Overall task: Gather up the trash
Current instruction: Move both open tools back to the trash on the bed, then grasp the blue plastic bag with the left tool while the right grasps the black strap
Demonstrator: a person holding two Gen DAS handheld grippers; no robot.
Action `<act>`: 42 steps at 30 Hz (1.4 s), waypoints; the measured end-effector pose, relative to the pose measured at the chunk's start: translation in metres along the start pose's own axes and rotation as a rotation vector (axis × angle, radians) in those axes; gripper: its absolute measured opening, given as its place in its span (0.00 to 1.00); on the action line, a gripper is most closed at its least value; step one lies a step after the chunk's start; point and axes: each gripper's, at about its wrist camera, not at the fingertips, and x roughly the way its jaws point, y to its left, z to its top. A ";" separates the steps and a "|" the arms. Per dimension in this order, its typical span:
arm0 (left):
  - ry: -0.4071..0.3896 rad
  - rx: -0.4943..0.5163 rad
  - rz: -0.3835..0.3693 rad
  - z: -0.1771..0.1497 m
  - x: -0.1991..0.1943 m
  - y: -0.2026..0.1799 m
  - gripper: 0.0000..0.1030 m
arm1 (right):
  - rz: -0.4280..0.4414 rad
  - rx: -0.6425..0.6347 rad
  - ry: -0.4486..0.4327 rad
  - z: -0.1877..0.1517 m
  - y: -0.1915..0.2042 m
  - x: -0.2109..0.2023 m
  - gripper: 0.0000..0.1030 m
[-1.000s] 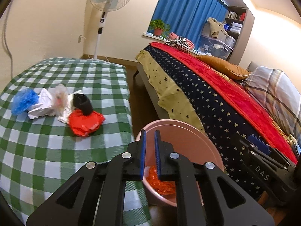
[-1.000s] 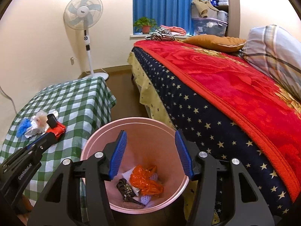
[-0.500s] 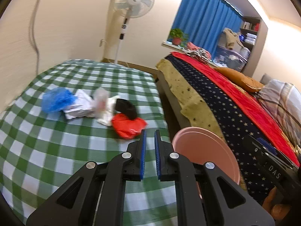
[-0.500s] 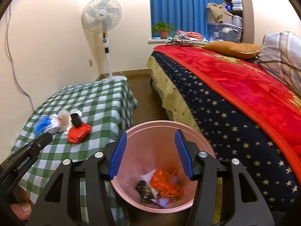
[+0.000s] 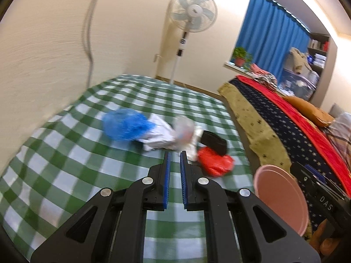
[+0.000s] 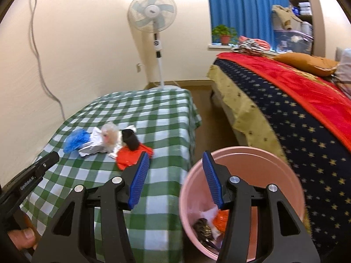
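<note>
Cream walls, standing fan (image 6: 153, 15), blue curtains (image 6: 245, 6), starred bed (image 6: 291, 100).

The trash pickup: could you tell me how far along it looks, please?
Partly done: the pink bin already holds an orange wrapper and other scraps. Both the left gripper and right gripper carry nothing. Left: the trash pile on the checked table.

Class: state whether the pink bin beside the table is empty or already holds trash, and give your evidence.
It holds trash. The right wrist view looks into the pink bin and shows orange plastic and a dark crumpled piece at its bottom.
</note>
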 end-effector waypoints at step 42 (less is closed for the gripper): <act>0.101 -0.120 0.127 0.026 0.094 0.060 0.35 | 0.151 -0.044 0.148 0.014 0.054 0.136 0.26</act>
